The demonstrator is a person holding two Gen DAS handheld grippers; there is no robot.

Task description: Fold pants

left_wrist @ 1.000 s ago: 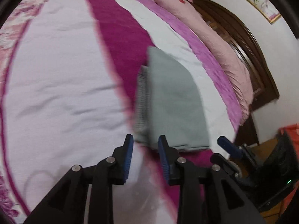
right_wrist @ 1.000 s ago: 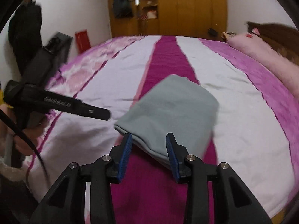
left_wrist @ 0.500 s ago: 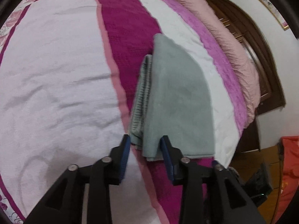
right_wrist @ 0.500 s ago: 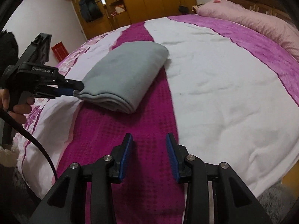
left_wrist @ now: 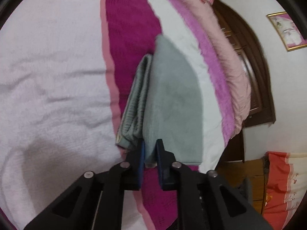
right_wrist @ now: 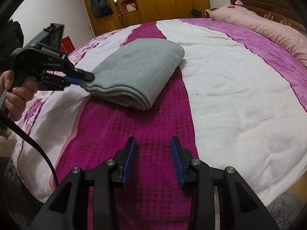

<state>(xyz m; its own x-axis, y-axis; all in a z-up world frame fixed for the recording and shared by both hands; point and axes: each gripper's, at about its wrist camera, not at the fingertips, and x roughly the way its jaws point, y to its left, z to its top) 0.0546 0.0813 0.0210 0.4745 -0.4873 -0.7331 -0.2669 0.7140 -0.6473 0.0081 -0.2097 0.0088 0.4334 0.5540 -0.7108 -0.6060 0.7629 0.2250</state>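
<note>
While the grey pants [right_wrist: 138, 67] lie folded into a thick stack across the magenta stripe of the bed [right_wrist: 239, 95], one corner of the stack is taken between the fingers of the left gripper [left_wrist: 149, 151], which are closing on the fabric with the blue pads pressed against it. A corner grip of this kind is judged to serve a last pull or straightening of the stack, since no loose leg or waistband is left spread out. The right gripper [right_wrist: 153, 159] is held low over the bedspread, near the stack but apart from it, its fingers parted with nothing between them, and is judged to be kept clear. Behind the bed, a pink pillow [right_wrist: 268, 23] is seen against a dark wooden headboard [right_wrist: 268, 0], and a wooden wardrobe [right_wrist: 172, 0] is set along the far wall.
</note>
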